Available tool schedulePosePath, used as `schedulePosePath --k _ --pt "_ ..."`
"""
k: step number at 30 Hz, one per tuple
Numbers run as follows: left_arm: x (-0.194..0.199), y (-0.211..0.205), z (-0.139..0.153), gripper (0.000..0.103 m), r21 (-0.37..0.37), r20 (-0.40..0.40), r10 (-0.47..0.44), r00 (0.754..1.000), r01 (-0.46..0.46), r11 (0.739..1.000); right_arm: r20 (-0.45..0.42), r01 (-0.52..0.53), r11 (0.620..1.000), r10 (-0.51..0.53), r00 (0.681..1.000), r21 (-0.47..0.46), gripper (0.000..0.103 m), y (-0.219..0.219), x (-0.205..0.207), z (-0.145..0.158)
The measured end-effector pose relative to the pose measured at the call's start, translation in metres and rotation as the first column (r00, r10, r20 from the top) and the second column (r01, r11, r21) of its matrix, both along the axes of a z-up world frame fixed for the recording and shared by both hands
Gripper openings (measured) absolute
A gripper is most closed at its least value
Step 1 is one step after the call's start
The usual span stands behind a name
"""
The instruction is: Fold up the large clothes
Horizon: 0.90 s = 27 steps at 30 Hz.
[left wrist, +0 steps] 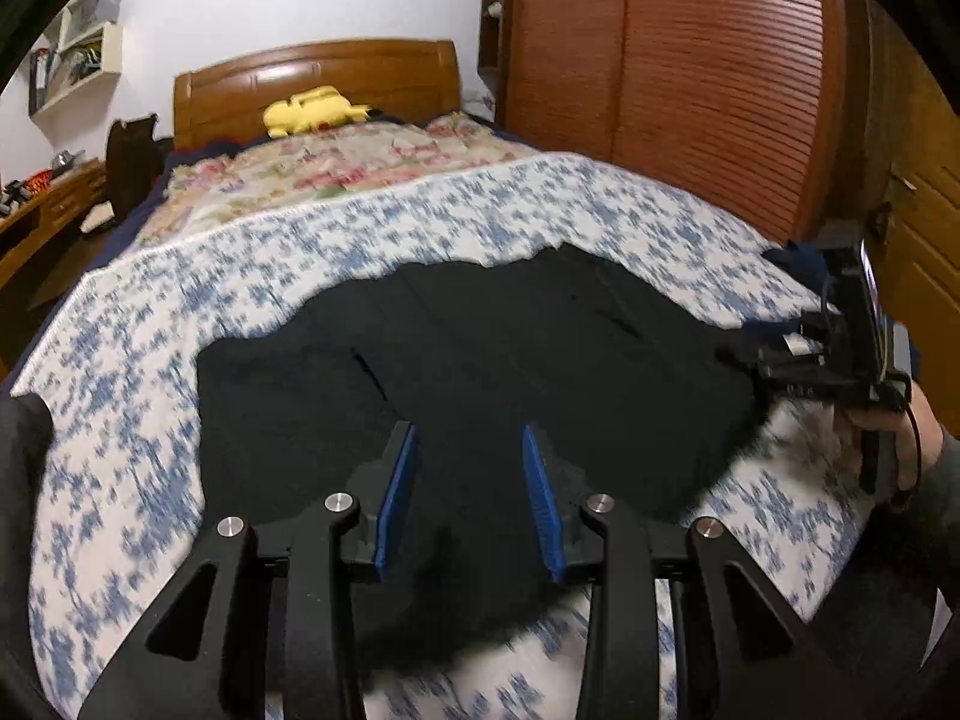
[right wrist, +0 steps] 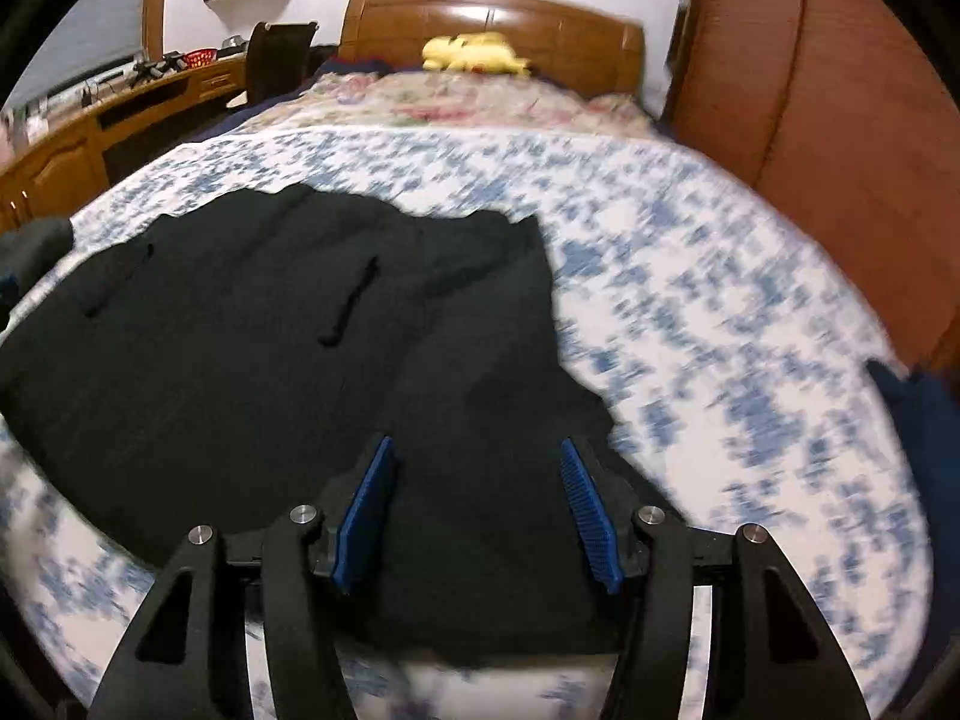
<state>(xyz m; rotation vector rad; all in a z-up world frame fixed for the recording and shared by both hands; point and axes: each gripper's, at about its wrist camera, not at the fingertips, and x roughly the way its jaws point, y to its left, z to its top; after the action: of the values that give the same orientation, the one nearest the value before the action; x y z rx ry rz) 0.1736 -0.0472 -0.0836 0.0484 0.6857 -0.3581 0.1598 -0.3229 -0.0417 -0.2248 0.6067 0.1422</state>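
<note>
Garment: black fabric garment (left wrist: 480,360) flat on blue-patterned bedsheet (left wrist: 120,420), folds outstanding | my left gripper (left wrist: 471,441): apart, empty | my right gripper (right wrist: 477,456): opening, empty

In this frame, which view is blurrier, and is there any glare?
Right wrist view: heavier motion smear across the blue-patterned bedspread, and glare on the headboard. Left wrist view: milder smear, headboard glare fainter; the black garment reads nearly featureless in both, edges bowed by fisheye.
</note>
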Motion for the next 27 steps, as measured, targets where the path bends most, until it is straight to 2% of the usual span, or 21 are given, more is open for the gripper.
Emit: schedulePosePath --k 3,7,11,13,19,22,27 --pt "-0.011 -0.009 -0.004 0.038 -0.002 -0.008 -0.005 1.0 0.005 1.0 -0.003 -0.009 0.999 0.009 1.0 0.05 0.06 -0.014 -0.01 -0.004" --pt "-0.017 -0.021 -0.015 0.038 0.016 -0.04 -0.009 0.999 0.009 1.0 -0.004 -0.035 0.999 0.036 0.999 0.03 0.06 -0.02 -0.018 -0.01" --pt "-0.015 -0.023 -0.03 0.038 0.042 -0.084 0.014 0.996 -0.01 0.999 -0.076 -0.055 0.997 0.059 0.995 0.047 0.062 -0.028 -0.017 -0.02" --pt "-0.011 -0.019 -0.039 0.039 0.052 -0.102 0.054 0.993 -0.049 0.997 -0.115 -0.06 0.997 0.066 0.991 0.056 0.063 -0.03 -0.012 -0.025" --pt "-0.005 -0.003 -0.053 0.039 0.043 -0.15 0.126 0.981 -0.12 0.992 -0.1 -0.066 0.996 0.073 0.992 0.065 0.065 -0.032 -0.016 -0.022" --pt "0.0 0.001 -0.058 0.039 0.09 -0.145 0.176 0.974 -0.164 0.982 -0.093 -0.062 0.997 0.067 0.993 0.05 0.065 -0.029 -0.019 -0.021" --pt "0.007 0.01 -0.062 0.039 0.074 -0.178 0.195 0.965 -0.184 0.98 -0.092 -0.059 0.997 0.063 0.994 0.041 0.066 -0.029 -0.017 -0.025"
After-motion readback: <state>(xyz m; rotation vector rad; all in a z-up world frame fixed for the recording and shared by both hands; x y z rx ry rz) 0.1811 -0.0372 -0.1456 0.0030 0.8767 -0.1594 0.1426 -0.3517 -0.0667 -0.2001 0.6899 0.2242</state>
